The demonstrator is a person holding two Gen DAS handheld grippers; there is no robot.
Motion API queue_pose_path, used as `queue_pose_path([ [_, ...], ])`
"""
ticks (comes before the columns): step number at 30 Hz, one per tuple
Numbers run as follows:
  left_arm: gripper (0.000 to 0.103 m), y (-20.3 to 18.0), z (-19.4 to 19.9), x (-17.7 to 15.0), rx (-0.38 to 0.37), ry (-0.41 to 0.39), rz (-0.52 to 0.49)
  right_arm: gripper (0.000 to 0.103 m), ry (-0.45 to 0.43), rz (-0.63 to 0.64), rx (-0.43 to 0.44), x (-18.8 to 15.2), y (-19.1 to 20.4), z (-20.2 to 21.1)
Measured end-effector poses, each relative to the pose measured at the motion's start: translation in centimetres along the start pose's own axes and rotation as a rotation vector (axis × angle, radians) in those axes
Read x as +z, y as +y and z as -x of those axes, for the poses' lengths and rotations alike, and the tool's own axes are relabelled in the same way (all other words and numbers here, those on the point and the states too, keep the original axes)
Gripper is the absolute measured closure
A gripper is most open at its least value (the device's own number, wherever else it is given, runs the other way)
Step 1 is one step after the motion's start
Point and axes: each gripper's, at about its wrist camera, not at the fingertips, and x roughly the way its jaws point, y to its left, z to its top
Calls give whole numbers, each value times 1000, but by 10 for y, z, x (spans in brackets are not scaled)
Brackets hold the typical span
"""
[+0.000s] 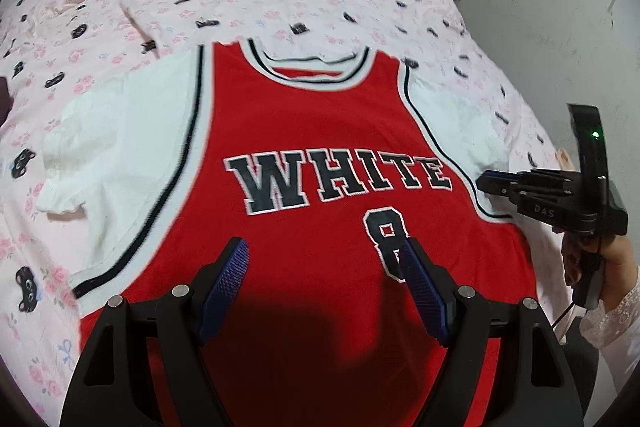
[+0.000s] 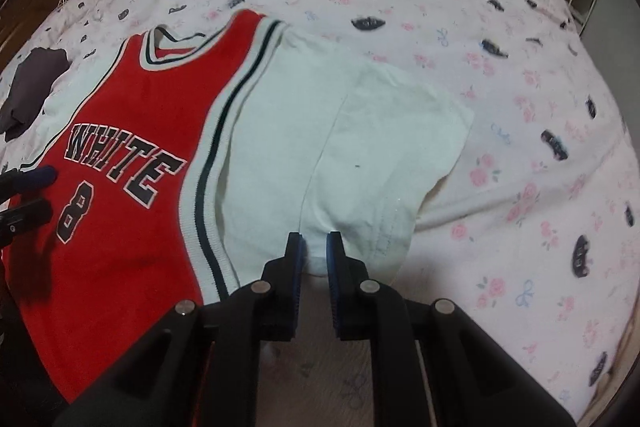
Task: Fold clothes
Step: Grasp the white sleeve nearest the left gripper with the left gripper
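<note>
The left gripper (image 1: 322, 267) is held low over the lower red panel of the jersey (image 1: 320, 131), its blue pads (image 1: 228, 279) spread wide apart with nothing between them; only cloth lies beneath, so no grip is judged to have been taken on this side; whether the pads rest on the fabric cannot be told.

The right gripper (image 2: 316, 247) is seen, in the right wrist view, with its jaws drawn almost together over the near edge of the white sleeve (image 2: 360, 155); a narrow strip of white fabric shows in the slit between the pads; a pinch on the sleeve hem is judged likely, although firm contact cannot be confirmed. The sleeve is gripped at its outer edge because that edge must be carried inward for a fold.

The garment is laid flat, front up, on the pink patterned bedsheet (image 2: 520, 107); "WHITE" and the numeral 8 are shown on the red body; the 2 white sleeves are spread to either side, so that each can be folded across the body in turn. The collar is pointed away from the person.

Farther off, a dark garment (image 2: 32, 87) is left beside the far sleeve, apart from the work; it is judged to be awaiting its own fold or already set aside.
</note>
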Motion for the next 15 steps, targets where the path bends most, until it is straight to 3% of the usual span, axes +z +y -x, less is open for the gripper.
queue_pose_path([
  [1, 30, 4, 8, 0, -2, -31, 11, 88, -21, 5, 6, 1, 3, 8],
  [3, 30, 12, 24, 1, 5, -98, 35, 65, -75, 11, 13, 5, 9, 28],
  [5, 30, 28, 42, 0, 64, -186, 83, 52, -130, 22, 19, 11, 15, 46],
  [8, 30, 64, 57, -5, 111, -276, 243, 53, -166, 73, 25, 25, 36, 62],
  [10, 30, 95, 63, -11, 97, -320, 397, 53, -178, 120, 17, 36, 53, 69],
  [13, 30, 133, 60, -20, 85, -320, 551, 53, -188, 192, 15, 49, 84, 75],
  [15, 30, 146, 54, -25, 78, -298, 600, 53, -195, 223, 20, 57, 101, 76],
])
